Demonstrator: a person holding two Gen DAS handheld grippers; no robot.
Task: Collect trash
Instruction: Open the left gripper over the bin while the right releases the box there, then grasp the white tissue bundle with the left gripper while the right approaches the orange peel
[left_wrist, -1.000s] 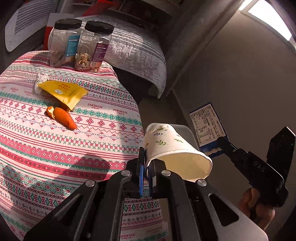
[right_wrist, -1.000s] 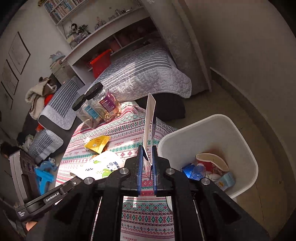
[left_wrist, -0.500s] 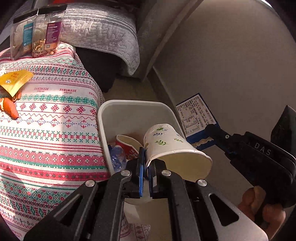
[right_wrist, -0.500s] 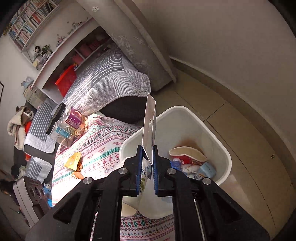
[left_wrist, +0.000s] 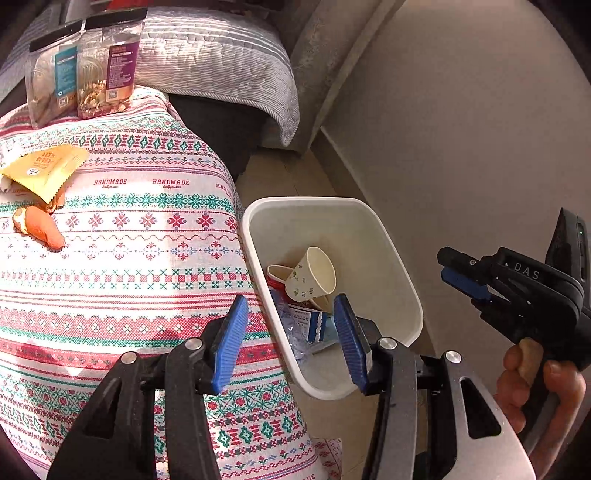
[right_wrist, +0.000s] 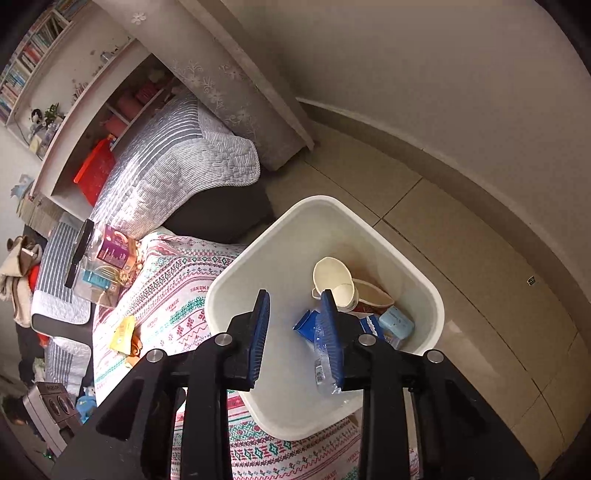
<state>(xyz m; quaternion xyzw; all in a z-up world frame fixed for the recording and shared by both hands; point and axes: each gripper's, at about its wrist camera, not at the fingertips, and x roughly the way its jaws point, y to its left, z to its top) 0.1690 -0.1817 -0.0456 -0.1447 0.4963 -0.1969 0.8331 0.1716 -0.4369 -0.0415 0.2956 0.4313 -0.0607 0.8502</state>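
Both hovering over the white plastic waste bin (left_wrist: 384, 236) beside the table with the red-and-green patterned cloth (left_wrist: 122, 236): left gripper (left_wrist: 291, 339) opening, nothing between its blue pads; right gripper (right_wrist: 295, 332) opening too, likewise empty. Floral paper cup (left_wrist: 312, 275) lying tilted on the heap in the bin, flat blue-and-white carton (left_wrist: 314, 325) beside it. Risk judged: clipping the bin rim on withdrawal and tipping it, given how close the jaws hang. Still on the cloth, shown clearly only from the left wrist: yellow crinkled snack wrapper (left_wrist: 44, 170) and orange peel piece (left_wrist: 40, 229). Only from the right wrist: pale blue small box (right_wrist: 397, 323) deep in the bin.
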